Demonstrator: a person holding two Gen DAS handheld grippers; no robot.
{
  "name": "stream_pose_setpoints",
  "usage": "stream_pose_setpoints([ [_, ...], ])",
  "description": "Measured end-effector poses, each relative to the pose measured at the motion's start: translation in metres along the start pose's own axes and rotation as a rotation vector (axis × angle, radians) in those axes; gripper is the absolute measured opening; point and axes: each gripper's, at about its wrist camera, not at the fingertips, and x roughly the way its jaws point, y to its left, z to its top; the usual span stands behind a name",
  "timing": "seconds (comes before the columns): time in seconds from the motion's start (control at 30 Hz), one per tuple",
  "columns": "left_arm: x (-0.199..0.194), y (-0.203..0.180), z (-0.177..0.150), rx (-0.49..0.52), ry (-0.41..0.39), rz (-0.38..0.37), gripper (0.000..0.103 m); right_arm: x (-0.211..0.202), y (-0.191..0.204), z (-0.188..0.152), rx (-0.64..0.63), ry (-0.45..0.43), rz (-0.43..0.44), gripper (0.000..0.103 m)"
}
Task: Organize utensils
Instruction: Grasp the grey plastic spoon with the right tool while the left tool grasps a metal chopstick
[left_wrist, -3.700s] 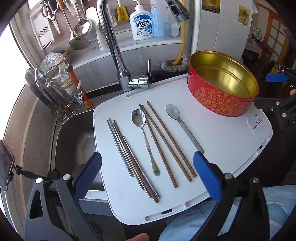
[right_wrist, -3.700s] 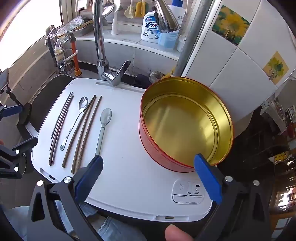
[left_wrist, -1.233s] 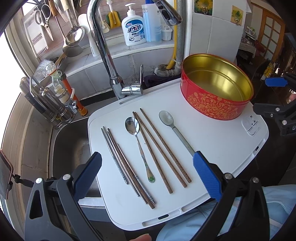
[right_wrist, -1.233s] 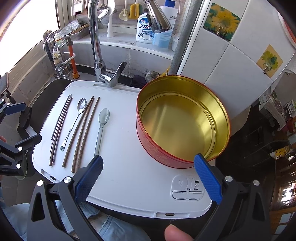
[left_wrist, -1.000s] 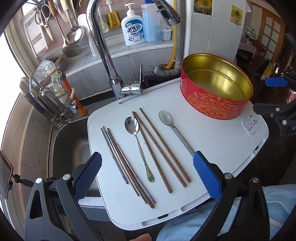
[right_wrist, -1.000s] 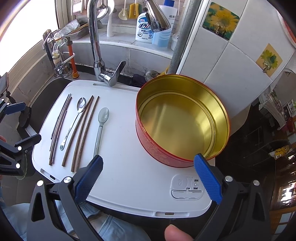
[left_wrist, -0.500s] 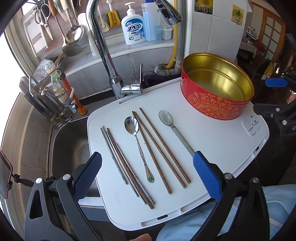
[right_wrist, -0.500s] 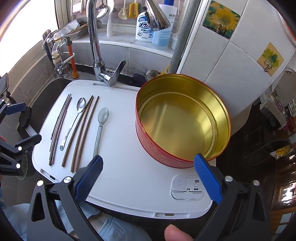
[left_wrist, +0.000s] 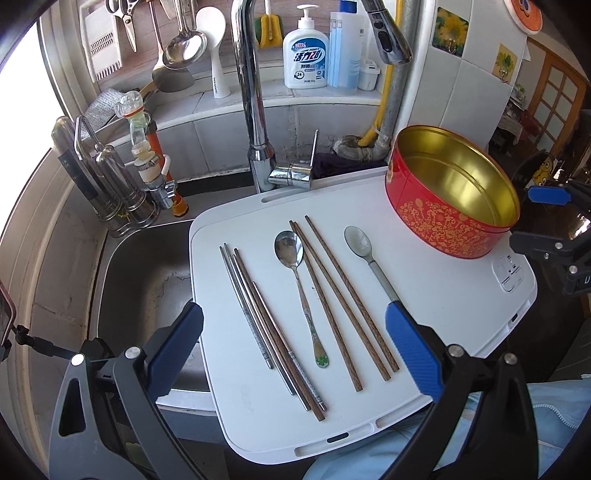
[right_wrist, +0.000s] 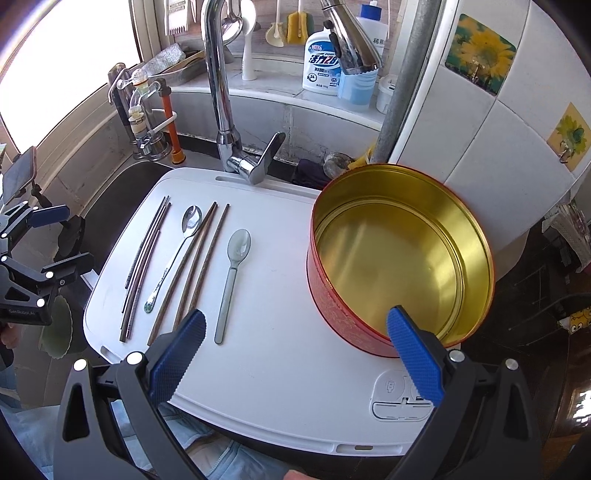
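Observation:
A white board lies over the sink. On it lie thin metal and dark chopsticks, a steel spoon with a patterned handle, three brown wooden chopsticks and a grey spoon. An empty red tin with a gold inside stands at the board's right. My left gripper is open above the board's near left. My right gripper is open above the board's near edge, by the tin.
A tall chrome tap stands behind the board. The open sink basin lies to the left, with a metal rack beside it. Soap bottles stand on the back ledge. A tiled wall rises behind the tin.
Both grippers stay open and empty. The views have shifted only slightly; the utensils and the tin have not moved.

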Motion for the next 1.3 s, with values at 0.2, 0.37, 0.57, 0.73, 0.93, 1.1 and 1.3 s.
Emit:
stream_pose_setpoints([
  [0.2,0.011,0.019,-0.008,-0.029,0.024,-0.004,0.097,0.016,0.021,0.01,-0.001,-0.001,0.012,0.099],
  [0.37,0.032,0.04,-0.028,-0.085,0.039,0.03,0.097,0.038,0.049,0.015,0.027,-0.021,0.052,0.099],
  [0.57,0.072,0.059,-0.047,-0.162,0.051,0.033,0.097,0.084,0.078,0.011,0.062,-0.008,0.044,0.099],
  [0.73,0.085,0.07,-0.045,-0.117,0.001,0.077,0.088,0.107,0.086,0.012,0.08,-0.022,-0.01,0.099],
  [0.93,0.111,0.078,-0.046,-0.161,0.07,0.067,0.07,0.13,0.08,0.012,0.074,-0.031,-0.031,0.075],
  [1.1,0.125,0.076,-0.048,-0.173,0.109,0.132,0.07,0.149,0.075,0.013,0.055,-0.029,-0.056,0.074],
  [1.3,0.135,0.071,-0.041,-0.157,0.111,0.155,0.07,0.157,0.075,0.013,0.013,-0.031,-0.055,0.074],
])
